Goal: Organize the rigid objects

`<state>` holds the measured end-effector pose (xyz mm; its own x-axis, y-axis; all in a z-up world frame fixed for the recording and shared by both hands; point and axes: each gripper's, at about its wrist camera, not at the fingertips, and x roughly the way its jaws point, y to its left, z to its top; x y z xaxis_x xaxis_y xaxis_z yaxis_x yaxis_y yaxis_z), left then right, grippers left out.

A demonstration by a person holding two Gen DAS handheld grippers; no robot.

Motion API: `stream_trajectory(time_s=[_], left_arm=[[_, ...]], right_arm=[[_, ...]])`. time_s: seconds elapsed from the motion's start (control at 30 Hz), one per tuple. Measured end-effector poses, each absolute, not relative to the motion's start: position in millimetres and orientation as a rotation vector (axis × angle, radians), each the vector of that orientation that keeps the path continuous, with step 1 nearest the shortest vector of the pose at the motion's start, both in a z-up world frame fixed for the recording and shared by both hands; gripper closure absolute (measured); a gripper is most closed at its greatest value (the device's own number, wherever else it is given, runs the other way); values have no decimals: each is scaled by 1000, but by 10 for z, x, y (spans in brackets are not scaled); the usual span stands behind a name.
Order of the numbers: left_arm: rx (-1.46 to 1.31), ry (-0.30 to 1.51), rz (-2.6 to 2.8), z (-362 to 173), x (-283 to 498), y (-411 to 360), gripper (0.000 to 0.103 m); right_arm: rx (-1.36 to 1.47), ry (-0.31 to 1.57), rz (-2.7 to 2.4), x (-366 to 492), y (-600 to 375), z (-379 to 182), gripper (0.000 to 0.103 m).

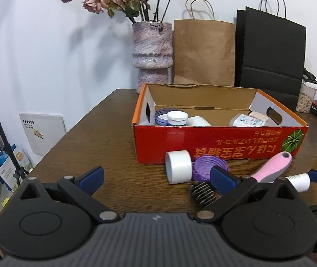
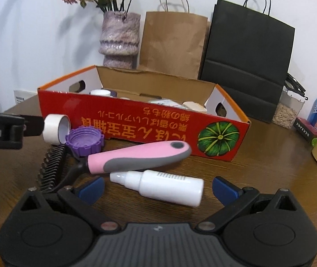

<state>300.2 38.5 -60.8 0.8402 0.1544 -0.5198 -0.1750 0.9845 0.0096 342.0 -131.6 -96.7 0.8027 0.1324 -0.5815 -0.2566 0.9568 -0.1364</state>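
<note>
Both grippers, left [image 1: 157, 176] & right [image 2: 158, 188], hovered w/ jaws apart; bottle [image 2: 169, 185] by tabletop's near edge, awaiting the box [image 2: 136, 120].

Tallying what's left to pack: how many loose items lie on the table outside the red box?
4: white tape roll, purple lid beside it, pink-handled brush, white bottle nearest the right gripper. Others may be hidden.

I see pink-grey brush [image 2: 136, 156], white bottle [image 2: 165, 184] lying flat near me; purple cap [image 2: 84, 141], white ring [image 2: 56, 129] left, before red box [image 2: 136, 120].
</note>
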Motion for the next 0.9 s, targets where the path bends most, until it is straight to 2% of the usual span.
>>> stream_trajectory(time_s=[0.53, 0.6, 0.9], left_arm=[[-68, 564, 192, -640, 3015, 515, 0], [-68, 565, 192, -639, 3014, 517, 0], [-68, 569, 191, -647, 3013, 513, 0]], right_arm=[[-155, 664, 99, 3643, -1138, -1042, 0], [-141, 666, 99, 3642, -1157, -1036, 5], [-118, 641, 101, 3565, -1261, -992, 5]])
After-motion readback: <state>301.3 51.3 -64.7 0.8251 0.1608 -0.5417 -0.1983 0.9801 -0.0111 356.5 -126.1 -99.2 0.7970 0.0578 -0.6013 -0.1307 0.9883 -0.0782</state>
